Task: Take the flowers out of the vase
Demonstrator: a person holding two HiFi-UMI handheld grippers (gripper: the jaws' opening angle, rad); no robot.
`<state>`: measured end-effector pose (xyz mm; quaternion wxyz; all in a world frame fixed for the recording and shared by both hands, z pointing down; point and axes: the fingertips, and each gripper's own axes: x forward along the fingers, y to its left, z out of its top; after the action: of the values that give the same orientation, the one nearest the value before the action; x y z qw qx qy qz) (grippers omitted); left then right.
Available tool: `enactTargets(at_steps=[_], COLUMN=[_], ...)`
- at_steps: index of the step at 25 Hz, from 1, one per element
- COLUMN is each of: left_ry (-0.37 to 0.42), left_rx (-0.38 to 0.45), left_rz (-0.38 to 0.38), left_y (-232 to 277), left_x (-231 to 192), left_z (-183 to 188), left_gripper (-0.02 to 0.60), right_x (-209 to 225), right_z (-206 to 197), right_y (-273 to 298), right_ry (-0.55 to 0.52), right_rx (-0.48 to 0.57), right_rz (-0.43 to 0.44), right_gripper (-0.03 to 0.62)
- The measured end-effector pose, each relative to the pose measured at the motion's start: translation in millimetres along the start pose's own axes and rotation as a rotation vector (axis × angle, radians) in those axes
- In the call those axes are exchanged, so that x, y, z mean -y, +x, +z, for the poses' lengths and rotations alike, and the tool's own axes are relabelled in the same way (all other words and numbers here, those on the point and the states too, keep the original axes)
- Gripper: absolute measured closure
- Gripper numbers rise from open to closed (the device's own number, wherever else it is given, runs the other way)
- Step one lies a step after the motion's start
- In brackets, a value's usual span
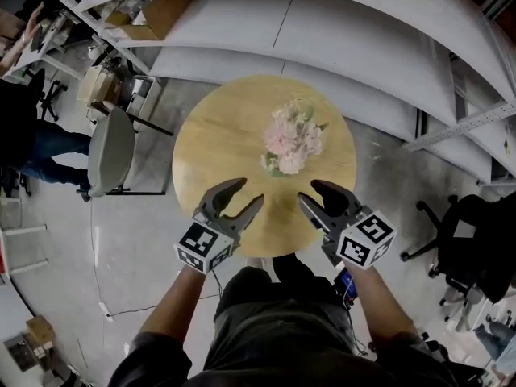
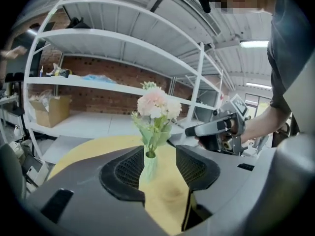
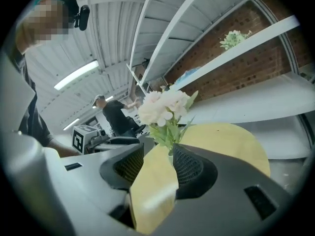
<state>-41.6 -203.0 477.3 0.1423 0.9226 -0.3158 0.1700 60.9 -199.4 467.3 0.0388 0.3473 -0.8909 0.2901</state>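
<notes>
Surrounded by white shelving (image 1: 363, 22) arcing across the top of the frame. Stood over a round wooden table (image 1: 218, 135) at centre frame. Held the left gripper (image 1: 248, 192) and right gripper (image 1: 310, 192) side by side over the table's lower edge, both with jaws apart and nothing between the pads, near the bouquet but not touching it. Saw the pink flowers (image 1: 292, 139) upright, right of the table's centre, seated in a slim pale-green vase (image 2: 149, 167). Judged the reach only begun. Needed to pin the vase low with one gripper, close the other on the green stems (image 2: 155, 136) just above the rim, then lift straight up to avoid tipping the vase or crushing blooms.
</notes>
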Motion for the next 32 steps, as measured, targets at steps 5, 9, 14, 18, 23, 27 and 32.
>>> enactTargets(at_steps=[5, 9, 14, 18, 23, 27, 32], left_ry=[0.081, 0.158, 0.243, 0.300, 0.338, 0.334, 0.318], left_rx=[-0.073, -0.133, -0.153, -0.187, -0.188, -0.167, -0.138], left_rz=[-0.050, -0.119, -0.200, -0.249, -0.300, -0.299, -0.285], left_y=[32.6, 54.6, 74.9, 88.4, 98.1, 98.2, 96.6], left_x=[-11.9, -9.5, -4.6, -5.8, -2.2, -2.5, -4.4], left_z=[-14.6, -29.2, -33.7, -35.2, -28.4, -20.0, -11.1], left_gripper=[0.314, 0.264, 0.233, 0.225, 0.227, 0.244, 0.305], right_x=[19.1, 24.4, 27.8, 27.6, 22.5, 19.7, 16.8], right_z=[-6.8, -9.6, -12.7, -10.9, -4.8, 4.4, 11.3], right_y=[25.8, 42.9, 62.4, 76.8, 88.2, 93.9, 91.9], right_ry=[-0.030, -0.042, -0.069, -0.064, -0.065, -0.063, -0.059], right_rx=[-0.031, -0.034, -0.042, -0.040, -0.034, -0.021, -0.005], right_rz=[0.047, 0.079, 0.094, 0.108, 0.126, 0.136, 0.157], right_gripper=[0.398, 0.361, 0.339, 0.335, 0.335, 0.336, 0.344])
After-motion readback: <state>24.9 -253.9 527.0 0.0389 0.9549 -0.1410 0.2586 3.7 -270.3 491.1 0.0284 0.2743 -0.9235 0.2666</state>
